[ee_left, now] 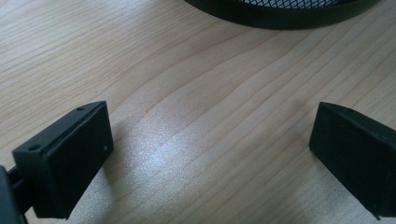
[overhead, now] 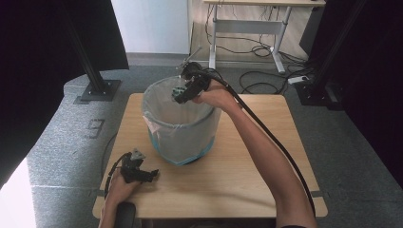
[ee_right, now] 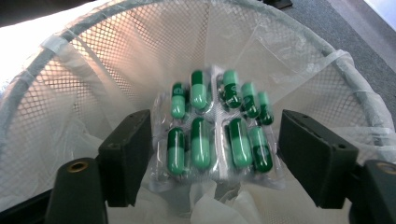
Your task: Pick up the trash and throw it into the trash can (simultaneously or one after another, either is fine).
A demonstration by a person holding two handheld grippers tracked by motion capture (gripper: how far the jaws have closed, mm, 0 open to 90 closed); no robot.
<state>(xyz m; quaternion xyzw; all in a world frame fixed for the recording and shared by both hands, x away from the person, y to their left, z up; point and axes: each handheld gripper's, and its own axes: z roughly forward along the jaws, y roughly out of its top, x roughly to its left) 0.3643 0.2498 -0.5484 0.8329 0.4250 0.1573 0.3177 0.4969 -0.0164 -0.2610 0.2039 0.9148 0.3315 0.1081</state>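
Observation:
A blister pack of green capsules (ee_right: pixel 210 140) hangs between the jaws of my right gripper (ee_right: pixel 215 161), slightly blurred, and the pads stand apart from it on both sides. That gripper (overhead: pixel 179 96) is held over the mouth of a mesh waste bin (overhead: pixel 183 137) lined with a clear plastic bag (ee_right: pixel 70 93), and the pack (overhead: pixel 177 90) shows as a green spot at its tip. My left gripper (overhead: pixel 151 175) rests low on the wooden table (overhead: pixel 237 180) in front of the bin. Its jaws (ee_left: pixel 210 154) are wide open with only bare wood between them.
The bin's dark base (ee_left: pixel 280 14) curves just ahead of the left gripper. The right gripper's cable (overhead: pixel 271 137) trails along the forearm across the table. Black stand posts (overhead: pixel 97 80) and a desk frame (overhead: pixel 247 28) stand on the grey floor beyond.

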